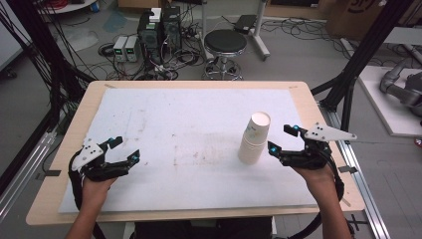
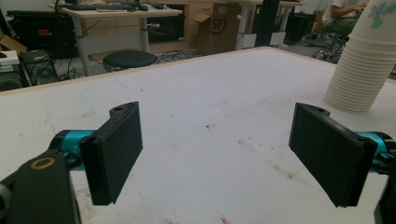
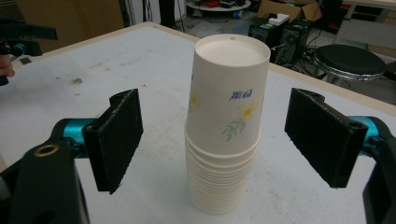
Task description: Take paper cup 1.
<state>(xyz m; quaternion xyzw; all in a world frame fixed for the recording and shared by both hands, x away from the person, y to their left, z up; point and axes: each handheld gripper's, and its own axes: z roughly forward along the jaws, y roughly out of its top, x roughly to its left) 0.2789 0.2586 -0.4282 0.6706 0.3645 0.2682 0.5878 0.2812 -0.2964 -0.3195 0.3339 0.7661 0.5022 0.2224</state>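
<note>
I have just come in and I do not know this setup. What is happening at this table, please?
A person sits at the table with a two-jaw gripper in each hand. The right gripper is open and faces a stack of paper cups standing upside down on the white mat; in the right gripper view the stack stands between the jaws, not yet touched. The left gripper is open too, held over the mat, apart from the cups and holding nothing.

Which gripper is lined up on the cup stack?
The right gripper: the upside-down cup stack stands ahead between its open jaws, untouched. The left gripper, also open, is far off over bare table.
</note>
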